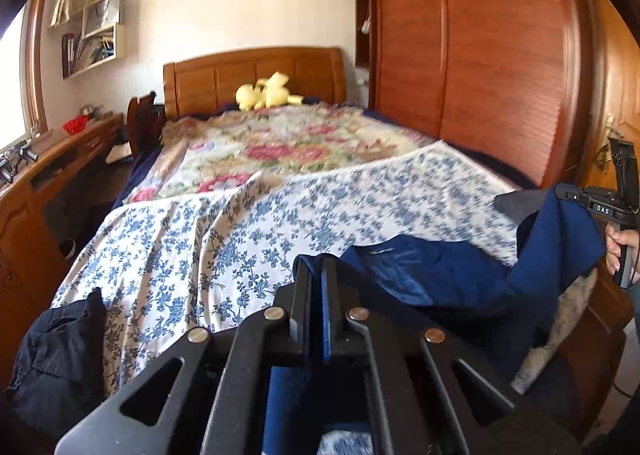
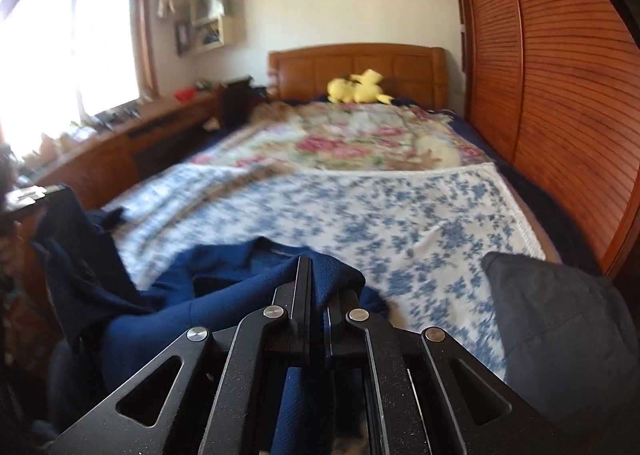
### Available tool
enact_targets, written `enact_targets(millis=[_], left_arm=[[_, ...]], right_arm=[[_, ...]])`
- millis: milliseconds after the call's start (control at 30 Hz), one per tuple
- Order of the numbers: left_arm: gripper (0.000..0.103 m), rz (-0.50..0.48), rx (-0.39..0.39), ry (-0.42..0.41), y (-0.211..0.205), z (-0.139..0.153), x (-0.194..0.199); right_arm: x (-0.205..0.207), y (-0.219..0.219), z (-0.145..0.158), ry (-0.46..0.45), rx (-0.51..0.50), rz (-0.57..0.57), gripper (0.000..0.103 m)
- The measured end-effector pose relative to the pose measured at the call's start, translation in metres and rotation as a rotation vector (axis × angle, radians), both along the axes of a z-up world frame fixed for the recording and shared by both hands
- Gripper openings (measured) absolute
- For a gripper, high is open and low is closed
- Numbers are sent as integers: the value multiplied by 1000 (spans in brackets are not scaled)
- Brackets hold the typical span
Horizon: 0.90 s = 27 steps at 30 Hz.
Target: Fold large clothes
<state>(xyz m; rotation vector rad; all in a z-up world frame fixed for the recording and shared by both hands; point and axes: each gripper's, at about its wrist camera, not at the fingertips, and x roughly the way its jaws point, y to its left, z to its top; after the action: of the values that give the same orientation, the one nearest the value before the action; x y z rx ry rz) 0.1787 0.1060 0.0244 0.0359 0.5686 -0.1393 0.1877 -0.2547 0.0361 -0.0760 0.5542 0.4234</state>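
A large dark blue garment (image 1: 432, 279) hangs between my two grippers over the near end of the bed, above the blue-flowered white sheet (image 1: 224, 239). My left gripper (image 1: 318, 267) is shut on one edge of it, with blue cloth pinched between the jaws. My right gripper (image 2: 318, 267) is shut on another edge of the blue garment (image 2: 224, 295). The right gripper also shows at the right edge of the left wrist view (image 1: 576, 197), holding the cloth up. The left gripper shows at the left edge of the right wrist view (image 2: 28, 199).
A black garment (image 1: 60, 359) lies at the bed's near left corner. A grey garment (image 2: 560, 335) lies at the near right. A floral blanket (image 1: 280, 143) and yellow plush toy (image 1: 266, 93) lie farther up. A wooden wardrobe (image 1: 480, 55) stands right, a desk (image 1: 60, 167) left.
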Motion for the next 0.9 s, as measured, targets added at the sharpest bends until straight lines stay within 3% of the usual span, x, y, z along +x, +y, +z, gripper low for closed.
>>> enact_targets(millis=[133,267,367,400,433,633,900], left_arm=[[3,8,32,62,-7,-33,33],[4,21,49,87,-6,-58,38],[5,24,40,97,-2,-72,31],[6,19,32,100,0,-74,29],[8,14,22,100,1,-76,24],[19,22,36,34,4,-66,0],[27,8,17,0,2,-75,-13]], right_arm=[[47,11,-37,44,-38,-54,3],[69,16,-79,111,-101,-87,8],[59,10,-93,96,-101,-137,31],[55,9,-95,89,-97,-137,46],[50,7,-99,86,-103,-140,55],[27,17,-105,93,-118,-86,57],[4,85,-117,126,-105,88,57]])
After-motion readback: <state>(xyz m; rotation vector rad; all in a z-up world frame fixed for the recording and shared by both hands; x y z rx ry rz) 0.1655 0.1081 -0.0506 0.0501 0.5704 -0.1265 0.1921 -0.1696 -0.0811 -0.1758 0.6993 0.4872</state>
